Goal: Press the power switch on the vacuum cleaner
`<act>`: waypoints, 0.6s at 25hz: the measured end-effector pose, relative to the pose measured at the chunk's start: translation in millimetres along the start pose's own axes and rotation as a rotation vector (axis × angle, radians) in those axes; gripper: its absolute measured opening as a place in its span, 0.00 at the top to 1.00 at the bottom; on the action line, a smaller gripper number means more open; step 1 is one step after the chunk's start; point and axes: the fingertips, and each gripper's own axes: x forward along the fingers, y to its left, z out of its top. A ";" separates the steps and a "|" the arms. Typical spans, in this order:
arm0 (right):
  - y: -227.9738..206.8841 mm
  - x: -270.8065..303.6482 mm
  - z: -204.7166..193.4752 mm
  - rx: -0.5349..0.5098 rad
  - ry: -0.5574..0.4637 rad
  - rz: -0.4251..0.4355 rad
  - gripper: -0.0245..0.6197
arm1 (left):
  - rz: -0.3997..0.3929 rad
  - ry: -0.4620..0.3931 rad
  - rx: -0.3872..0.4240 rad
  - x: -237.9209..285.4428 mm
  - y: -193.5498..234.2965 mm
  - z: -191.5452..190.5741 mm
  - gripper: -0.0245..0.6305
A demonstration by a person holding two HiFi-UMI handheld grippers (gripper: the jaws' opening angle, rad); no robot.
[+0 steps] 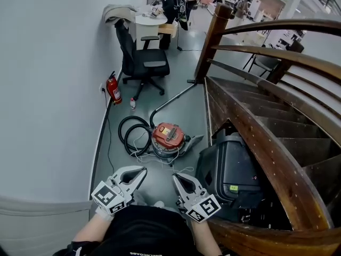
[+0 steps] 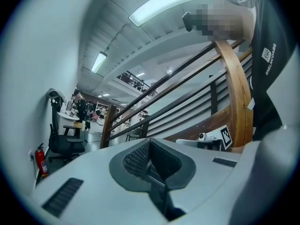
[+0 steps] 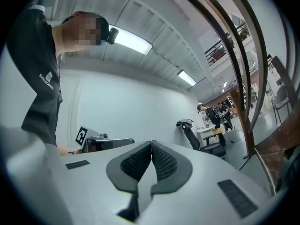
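The press is not yet done. The vacuum cleaner (image 1: 168, 137) sits on the floor (image 1: 160, 89) by the stairs (image 1: 277, 127), well apart from both claws. The left claw (image 1: 139, 174) and right claw (image 1: 178, 180) are closed and empty, near the person's body. The switch is too small to pick out.

The vacuum cleaner (image 1: 168, 139) is standing upright on the grey floor (image 1: 186, 111), near the middle of the head view. It is a small round canister with a red lid on top and a silver-grey body below. A dark part, like a handle, is lying across the red lid. Its black hose (image 1: 132, 134) is lying in a loose coil on the floor, touching the left side of the canister. A long dark tube (image 1: 176, 96) is running from the canister toward the foot of the wooden staircase (image 1: 256, 121). The power switch is showing too small to tell.
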 end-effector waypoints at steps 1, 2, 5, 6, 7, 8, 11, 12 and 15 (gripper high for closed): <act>-1.4 1.9 -0.1 0.006 -0.002 -0.001 0.92 | -0.002 0.001 0.001 1.1 1.8 0.7 0.94; -3.7 4.4 -1.1 0.012 -0.003 -0.002 0.92 | -0.001 0.001 0.002 2.5 4.7 0.9 0.94; -15.9 16.9 -8.6 0.030 0.002 -0.016 0.92 | 0.003 -0.010 -0.008 8.2 19.0 0.4 0.94; -20.9 22.6 -10.9 0.034 0.004 -0.022 0.92 | -0.001 -0.013 -0.013 10.8 25.0 0.5 0.94; -26.3 29.2 -12.5 0.038 0.005 -0.028 0.92 | -0.007 -0.014 -0.014 14.0 32.0 0.8 0.94; -32.3 36.7 -13.3 0.041 0.005 -0.034 0.92 | -0.014 -0.014 -0.011 17.9 40.4 1.5 0.94; -52.8 66.5 -12.8 0.043 0.001 -0.052 0.92 | -0.028 -0.006 -0.001 30.2 75.9 6.2 0.94; -59.8 78.6 -12.5 0.042 0.001 -0.059 0.92 | -0.029 -0.002 -0.001 33.3 90.8 8.5 0.94; -80.7 117.1 -13.0 0.040 0.009 -0.078 0.92 | -0.033 0.011 -0.022 40.6 138.2 14.7 0.94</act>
